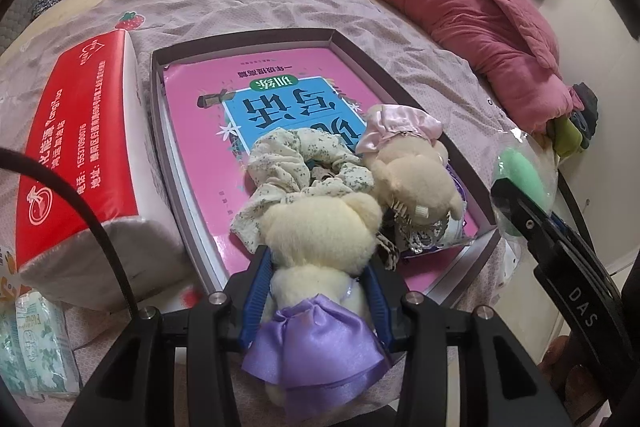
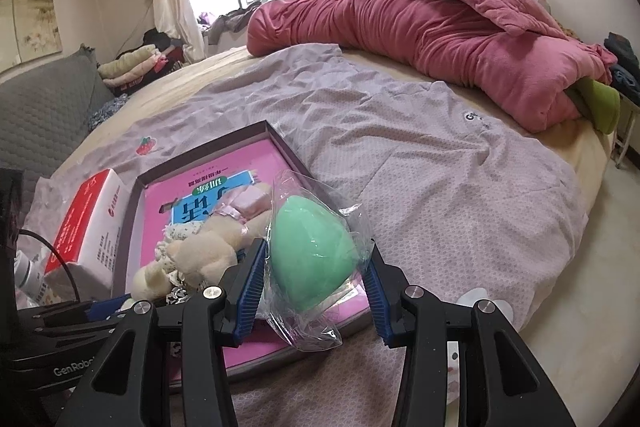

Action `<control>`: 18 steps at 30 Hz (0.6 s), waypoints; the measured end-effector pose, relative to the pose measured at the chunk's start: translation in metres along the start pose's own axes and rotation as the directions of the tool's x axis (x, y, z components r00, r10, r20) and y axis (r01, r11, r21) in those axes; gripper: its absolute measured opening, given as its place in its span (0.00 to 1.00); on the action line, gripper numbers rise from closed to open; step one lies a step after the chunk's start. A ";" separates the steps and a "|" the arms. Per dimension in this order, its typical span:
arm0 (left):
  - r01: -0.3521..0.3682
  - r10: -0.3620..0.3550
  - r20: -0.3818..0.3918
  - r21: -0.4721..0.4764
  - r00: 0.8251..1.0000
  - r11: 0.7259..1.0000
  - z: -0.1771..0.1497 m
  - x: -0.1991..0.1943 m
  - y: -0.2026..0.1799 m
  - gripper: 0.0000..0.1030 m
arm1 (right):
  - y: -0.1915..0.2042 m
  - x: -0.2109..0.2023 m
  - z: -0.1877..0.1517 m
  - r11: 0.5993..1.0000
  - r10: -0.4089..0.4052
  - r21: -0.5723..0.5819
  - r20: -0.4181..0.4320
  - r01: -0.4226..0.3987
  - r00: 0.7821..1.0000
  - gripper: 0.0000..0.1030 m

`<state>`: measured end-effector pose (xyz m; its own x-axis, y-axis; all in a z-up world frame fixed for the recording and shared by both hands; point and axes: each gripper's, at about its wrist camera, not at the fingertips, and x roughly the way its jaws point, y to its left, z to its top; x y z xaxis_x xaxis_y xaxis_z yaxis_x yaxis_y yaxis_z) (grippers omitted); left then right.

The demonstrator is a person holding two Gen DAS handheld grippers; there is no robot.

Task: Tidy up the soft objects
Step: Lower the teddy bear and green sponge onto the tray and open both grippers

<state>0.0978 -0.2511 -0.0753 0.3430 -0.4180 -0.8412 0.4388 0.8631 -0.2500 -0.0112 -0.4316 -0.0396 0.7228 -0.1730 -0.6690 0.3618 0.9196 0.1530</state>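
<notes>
A shallow grey box lies on the bed with a pink book inside. My left gripper is shut on a cream teddy bear in a purple dress, held over the box's near end. A second cream bear with a pink bonnet and a floral scrunchie rest on the book. My right gripper is shut on a green egg-shaped sponge in a clear bag, above the box's near right corner. That sponge and gripper also show at the right of the left wrist view.
A red and white tissue pack lies left of the box, with small wipe packets in front of it. A rolled pink quilt crosses the far side of the bed. A lilac sheet covers the mattress. Folded clothes sit far left.
</notes>
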 end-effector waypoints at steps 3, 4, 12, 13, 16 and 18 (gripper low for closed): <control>0.000 0.000 0.001 -0.001 1.000 1.000 0.000 0.000 0.000 0.44 | -0.001 0.006 0.000 1.000 -0.002 -0.009 -0.017 0.002 1.000 0.46; 0.001 -0.001 0.000 -0.001 1.000 1.000 0.000 0.000 0.000 0.44 | -0.001 0.009 0.000 1.000 -0.005 -0.010 -0.025 0.005 1.000 0.46; 0.000 0.000 -0.001 0.002 1.000 1.000 0.000 0.001 0.000 0.44 | 0.003 0.025 -0.008 0.999 -0.023 -0.027 -0.064 0.021 0.998 0.46; 0.000 0.000 -0.003 0.003 1.000 1.000 0.000 0.001 0.000 0.44 | 0.004 0.027 -0.008 0.999 -0.026 -0.030 -0.068 0.024 0.997 0.46; 0.001 -0.001 -0.002 -0.002 1.000 1.000 -0.001 0.002 0.000 0.44 | 0.003 0.033 -0.009 0.999 -0.038 -0.035 -0.073 0.035 0.997 0.46; 0.001 -0.001 -0.002 -0.001 1.000 1.000 0.000 0.002 0.000 0.44 | 0.002 0.036 -0.011 0.999 -0.036 -0.029 -0.070 0.034 0.997 0.47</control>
<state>0.0982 -0.2515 -0.0773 0.3407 -0.4179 -0.8422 0.4382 0.8631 -0.2511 0.0090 -0.4321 -0.0709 0.6668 -0.1808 -0.7230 0.3685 0.9232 0.1090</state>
